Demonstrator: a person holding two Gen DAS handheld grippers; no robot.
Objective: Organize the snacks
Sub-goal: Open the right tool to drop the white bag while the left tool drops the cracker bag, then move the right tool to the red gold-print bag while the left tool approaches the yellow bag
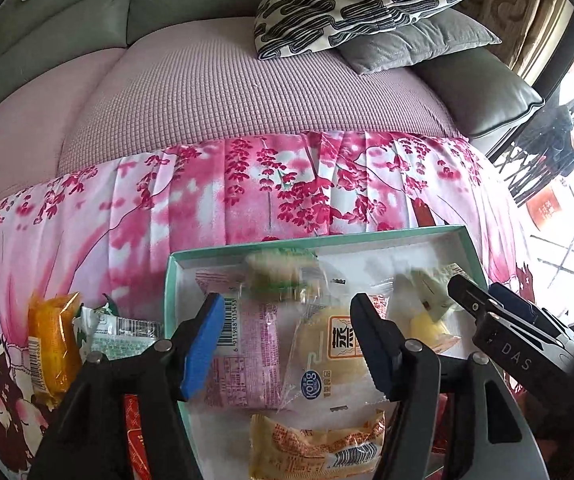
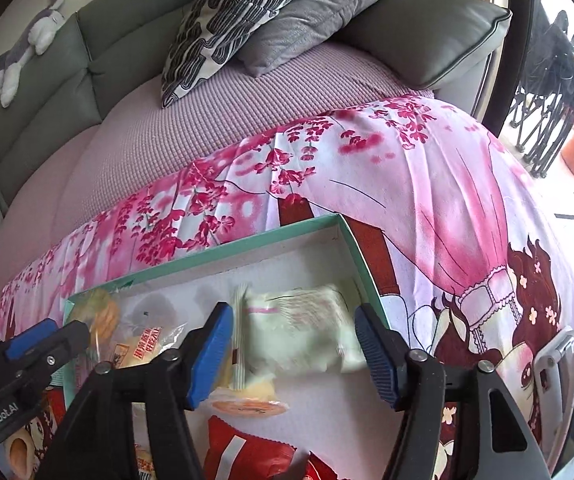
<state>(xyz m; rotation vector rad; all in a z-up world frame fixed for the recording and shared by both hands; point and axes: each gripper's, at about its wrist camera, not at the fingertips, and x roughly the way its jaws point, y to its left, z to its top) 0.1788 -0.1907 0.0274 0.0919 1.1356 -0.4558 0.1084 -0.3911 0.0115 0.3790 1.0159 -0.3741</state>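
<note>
A teal-rimmed shallow box [image 1: 287,246] lies on a pink flowered cloth and holds several wrapped snacks. My left gripper [image 1: 287,320] hangs open over it. Below its jaws lie a pink packet [image 1: 247,360] and a yellow cake in a clear wrapper [image 1: 327,352], neither of them touched. A blurred green-and-white packet [image 1: 279,276] lies farther back. My right gripper [image 2: 293,320] is open over the box's right end [image 2: 361,256]. A blurred pale green packet [image 2: 299,332] shows between its pads, free of them. An orange packet [image 1: 51,344] and a green-white packet [image 1: 123,336] lie outside the box on the left.
The cloth [image 1: 247,184] covers the front of a pink-covered sofa seat [image 1: 227,92]. A patterned cushion [image 1: 359,0] and a grey cushion [image 1: 415,44] are stacked at the back. A red packet [image 2: 247,456] lies near the box's front. Folded chairs [image 2: 547,92] stand to the right.
</note>
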